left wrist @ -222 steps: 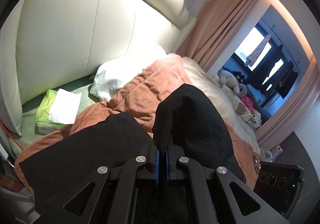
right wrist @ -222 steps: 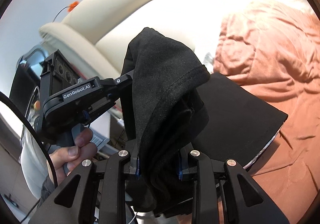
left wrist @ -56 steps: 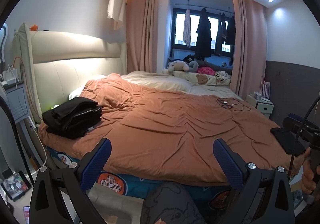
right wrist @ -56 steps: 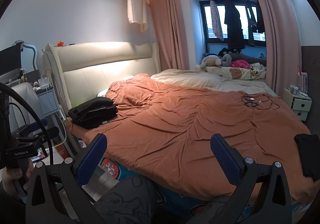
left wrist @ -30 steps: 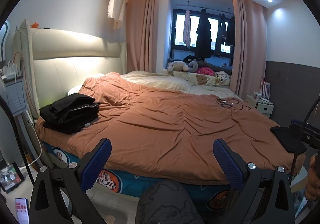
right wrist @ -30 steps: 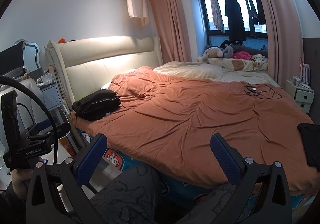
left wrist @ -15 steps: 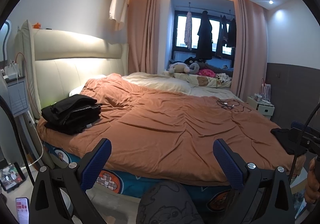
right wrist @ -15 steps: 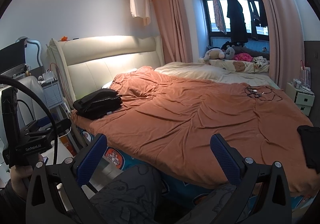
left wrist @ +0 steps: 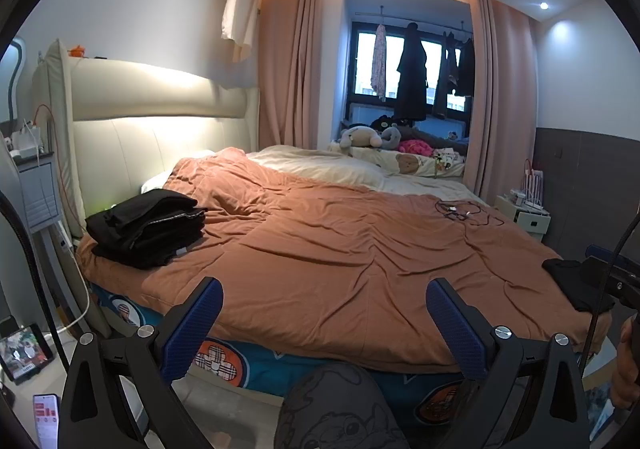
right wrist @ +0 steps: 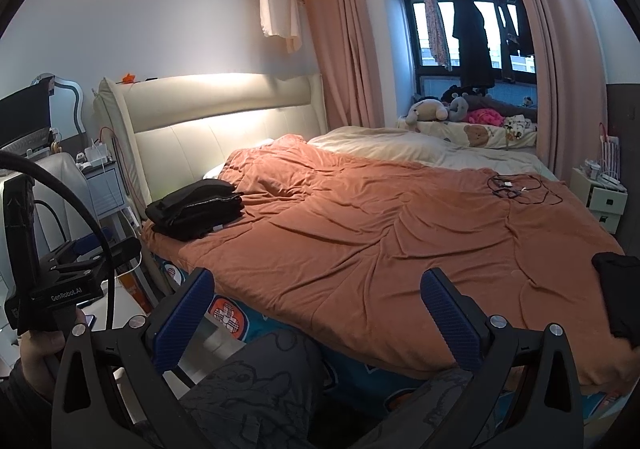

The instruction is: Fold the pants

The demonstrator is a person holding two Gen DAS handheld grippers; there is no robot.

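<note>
A stack of folded black pants (left wrist: 146,227) lies on the near left corner of the bed's orange duvet (left wrist: 340,249), by the headboard; it also shows in the right wrist view (right wrist: 196,213). Another black garment (left wrist: 576,283) lies unfolded at the bed's near right corner, seen too in the right wrist view (right wrist: 620,289). My left gripper (left wrist: 322,327) is wide open and empty, held off the bed's near side. My right gripper (right wrist: 316,319) is wide open and empty beside it.
Cables (left wrist: 460,211) lie on the far right of the duvet. A cream blanket and stuffed toys (left wrist: 360,137) are at the far side. A nightstand (right wrist: 600,201) stands right, a bedside unit (left wrist: 38,189) left. My knee (left wrist: 340,405) is below.
Since seven seconds ago both grippers have let go of the black pants and drawn back from the bed. Over the last second the views only drift slightly.
</note>
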